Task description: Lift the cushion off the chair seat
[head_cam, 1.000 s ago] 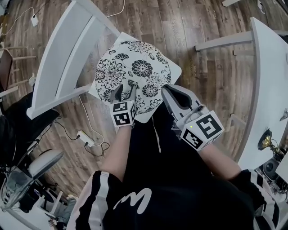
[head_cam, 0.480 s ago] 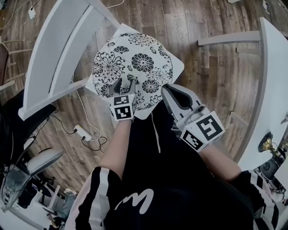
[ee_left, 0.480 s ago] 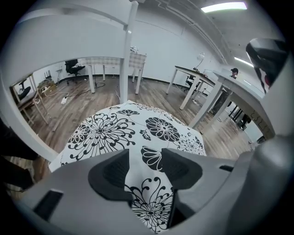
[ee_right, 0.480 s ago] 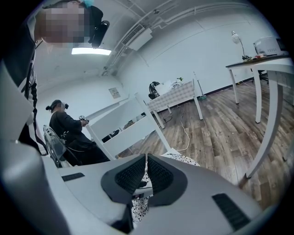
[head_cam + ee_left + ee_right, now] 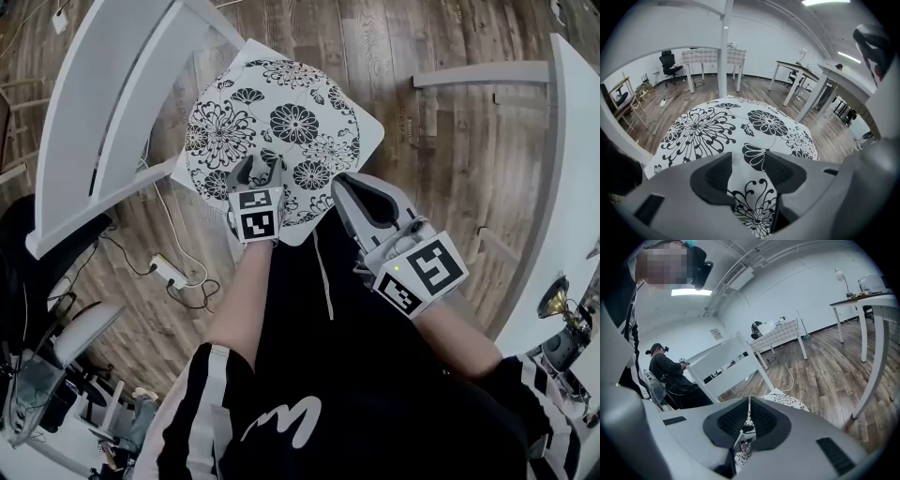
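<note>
Lifting evenly would need the left gripper [image 5: 256, 172], jaws spread over the cushion [image 5: 281, 122] lying beneath it on the chair seat [image 5: 373, 141], to clench firmly (right gripper [image 5: 344, 185] pinches the edge nearest it).

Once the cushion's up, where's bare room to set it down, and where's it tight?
Bare wood floor lies between the chair seat and the white table on the right. Left of the seat is crowded: the chair back, then a power strip and cables. The left gripper and right gripper crowd the cushion at its near edge.
</note>
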Available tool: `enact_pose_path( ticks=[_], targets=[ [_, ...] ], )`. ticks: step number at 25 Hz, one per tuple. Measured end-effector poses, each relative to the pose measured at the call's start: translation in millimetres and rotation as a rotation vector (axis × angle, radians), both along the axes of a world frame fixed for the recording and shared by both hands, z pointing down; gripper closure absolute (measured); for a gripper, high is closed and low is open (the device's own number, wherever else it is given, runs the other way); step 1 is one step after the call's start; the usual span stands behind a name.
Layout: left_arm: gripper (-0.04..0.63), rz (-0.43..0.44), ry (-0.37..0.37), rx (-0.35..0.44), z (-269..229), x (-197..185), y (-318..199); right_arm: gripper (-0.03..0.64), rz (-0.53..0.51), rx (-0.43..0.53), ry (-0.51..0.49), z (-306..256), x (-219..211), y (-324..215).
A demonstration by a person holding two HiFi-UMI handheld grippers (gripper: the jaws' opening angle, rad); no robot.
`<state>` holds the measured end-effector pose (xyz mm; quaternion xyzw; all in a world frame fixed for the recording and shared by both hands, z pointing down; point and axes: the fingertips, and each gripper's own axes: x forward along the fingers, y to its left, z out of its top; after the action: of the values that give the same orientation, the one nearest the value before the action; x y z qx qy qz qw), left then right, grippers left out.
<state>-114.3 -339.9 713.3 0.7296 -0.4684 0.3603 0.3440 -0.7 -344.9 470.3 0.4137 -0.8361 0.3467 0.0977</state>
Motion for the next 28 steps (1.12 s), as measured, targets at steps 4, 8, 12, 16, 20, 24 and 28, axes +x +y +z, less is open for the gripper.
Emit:
enact_pose_path(
  ticks=[4, 8, 12, 16, 20, 24, 28],
  targets=[
    [0.382, -0.032, 0.014, -0.043, 12.7, -0.3, 2.9, 0.589, -0.010, -0.007, 0.005, 4.7, 0.0, 4.3],
    [0.382, -0.029, 0.013, -0.048, 18.3, 0.2, 2.6, 0.589, 0.001, -0.015, 0.011, 10.9, 5.7, 0.9],
    [0.382, -0.005, -0.007, -0.060, 23.4, -0.5, 4.6, 0.589, 0.031, -0.052, -0.005, 18.5, 12.7, -3.7],
    [0.383, 0.010, -0.016, -0.070, 29.1, 0.5, 4.5, 0.589, 0.045, -0.062, -0.003, 22.4, 17.6, -5.5],
    [0.383, 0.024, -0.030, -0.065, 29.7, -1.4, 6.3, 0.589, 0.034, -0.072, -0.002, 25.2, 16.8, -0.6],
    [0.398, -0.012, -0.024, -0.048, 28.5, -2.8, 1.7, 0.589, 0.032, -0.078, -0.010, 26.4, 15.1, -4.0],
    [0.494, -0.115, -0.012, -0.062, 30.7, -15.3, -3.7, 0.589, 0.033, -0.083, -0.018, 29.0, 13.2, -7.8]
  ],
)
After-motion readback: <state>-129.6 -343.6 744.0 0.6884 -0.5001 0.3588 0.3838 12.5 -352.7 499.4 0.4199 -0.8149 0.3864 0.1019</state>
